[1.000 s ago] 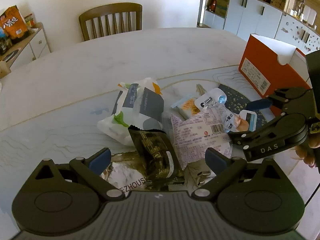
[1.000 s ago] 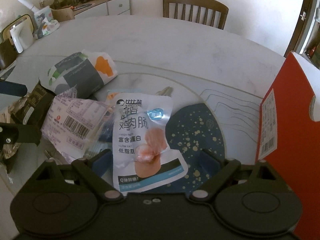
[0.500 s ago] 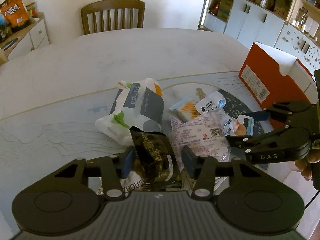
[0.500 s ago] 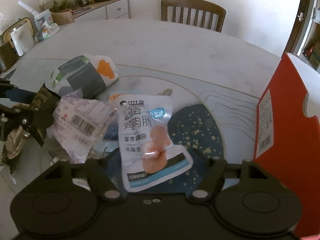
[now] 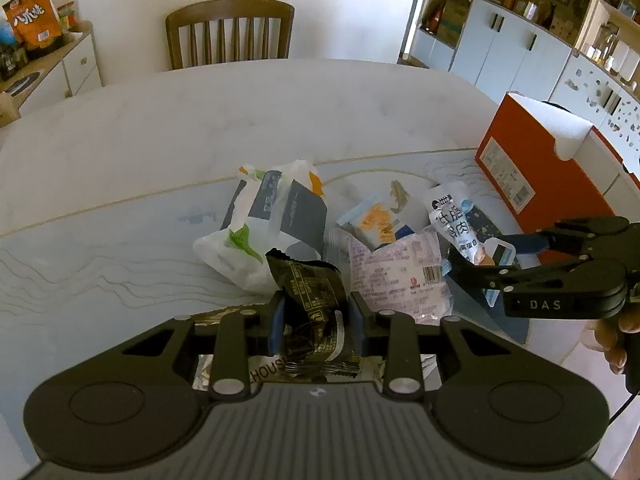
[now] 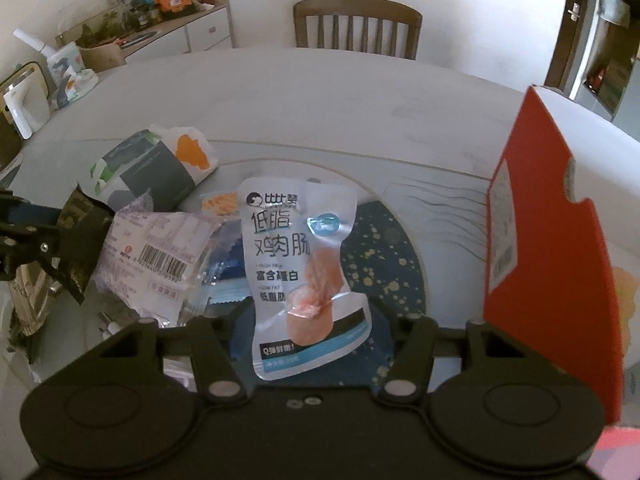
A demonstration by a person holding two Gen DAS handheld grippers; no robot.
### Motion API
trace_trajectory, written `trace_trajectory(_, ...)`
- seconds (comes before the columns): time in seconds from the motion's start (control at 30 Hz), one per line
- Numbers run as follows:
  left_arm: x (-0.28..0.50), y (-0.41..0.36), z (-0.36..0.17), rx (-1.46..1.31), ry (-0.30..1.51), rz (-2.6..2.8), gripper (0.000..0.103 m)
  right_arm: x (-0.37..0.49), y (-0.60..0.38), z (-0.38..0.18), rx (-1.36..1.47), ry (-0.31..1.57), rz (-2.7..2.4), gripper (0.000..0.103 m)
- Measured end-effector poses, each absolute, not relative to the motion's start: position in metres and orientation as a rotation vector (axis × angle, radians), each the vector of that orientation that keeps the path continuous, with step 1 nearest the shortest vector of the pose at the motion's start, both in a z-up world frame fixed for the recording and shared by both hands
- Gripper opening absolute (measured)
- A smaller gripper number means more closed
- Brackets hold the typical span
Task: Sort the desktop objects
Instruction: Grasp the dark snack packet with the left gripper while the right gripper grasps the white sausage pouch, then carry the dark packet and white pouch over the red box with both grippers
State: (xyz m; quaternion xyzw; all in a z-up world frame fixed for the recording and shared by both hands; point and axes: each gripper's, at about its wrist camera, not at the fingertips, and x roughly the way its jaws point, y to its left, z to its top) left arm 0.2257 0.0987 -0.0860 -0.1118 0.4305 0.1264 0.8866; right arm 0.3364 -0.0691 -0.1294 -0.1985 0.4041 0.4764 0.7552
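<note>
A dark gold-printed snack packet (image 5: 308, 288) sits in a pile on the table, and my left gripper (image 5: 316, 320) is shut on its lower half. From the right wrist view that gripper (image 6: 48, 248) and the packet (image 6: 80, 216) show at the left edge. A white chicken-sausage pouch (image 6: 296, 240) stands tilted up between the fingers of my right gripper (image 6: 316, 332). Its jaws are closing on the pouch's lower end. The left wrist view shows the right gripper (image 5: 484, 256) pinching the pouch (image 5: 450, 216).
An orange box (image 5: 532, 184) stands at the right, close to the right gripper. The pile holds a white and grey bag (image 5: 276, 216), a pink barcode packet (image 5: 396, 276) and a small orange-blue packet (image 5: 376, 220). A blue speckled mat (image 6: 384, 248) lies beneath. A chair (image 5: 230, 32) stands behind the table.
Both grippers went from wide open to closed: the left onto the dark packet, the right around the white pouch. The pouch has tipped up toward the right camera.
</note>
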Motion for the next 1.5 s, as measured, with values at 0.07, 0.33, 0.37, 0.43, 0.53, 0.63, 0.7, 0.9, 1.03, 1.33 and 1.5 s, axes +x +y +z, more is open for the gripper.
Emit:
trace_trajectory(0.07, 0.224, 0.097, -0.083, -0.232, 0.889, 0.262, 0.032, 0.336, -0.073, -0.126, -0.422, 0.878, 1.037, 0.057)
trace_trajectory(0.33, 0.218, 0.093, -0.070, -0.235, 0.871, 0.255, 0.031, 0.330, -0.088, -0.108, -0.406, 0.854, 1.029, 0.057)
trace_trajectory(0.37, 0.218, 0.091, -0.068, -0.233, 0.868, 0.253, 0.031, 0.329, -0.089, -0.105, -0.406, 0.851, 1.027, 0.057)
trace_trajectory(0.43, 0.217, 0.089, -0.064, -0.232, 0.864, 0.247, 0.032, 0.326, -0.093, -0.100, -0.407, 0.844, 1.018, 0.057)
trace_trajectory(0.53, 0.216, 0.085, -0.058, -0.226, 0.857, 0.237, 0.031, 0.322, -0.099, -0.090, -0.393, 0.842, 1.022, 0.057)
trace_trajectory(0.63, 0.216, 0.079, -0.052, -0.218, 0.852, 0.223, 0.032, 0.318, -0.106, -0.082, -0.391, 0.839, 1.026, 0.057)
trace_trajectory(0.7, 0.216, 0.075, -0.049, -0.214, 0.848, 0.212, 0.032, 0.316, -0.110, -0.076, -0.393, 0.842, 1.028, 0.057)
trace_trajectory(0.9, 0.220, 0.062, -0.038, -0.205, 0.838, 0.177, 0.032, 0.313, -0.122, -0.063, -0.399, 0.855, 1.015, 0.057)
trace_trajectory(1.03, 0.222, 0.052, -0.030, -0.198, 0.836, 0.141, 0.032, 0.311, -0.132, -0.055, -0.397, 0.856, 1.007, 0.057)
trace_trajectory(1.33, 0.230, 0.028, -0.007, -0.180, 0.809, 0.059, 0.032, 0.313, -0.157, -0.030, -0.369, 0.824, 0.999, 0.057)
trace_trajectory(1.5, 0.239, 0.014, 0.006, -0.156, 0.789, 0.031, 0.032, 0.319, -0.170, -0.021, -0.360, 0.814, 0.985, 0.057)
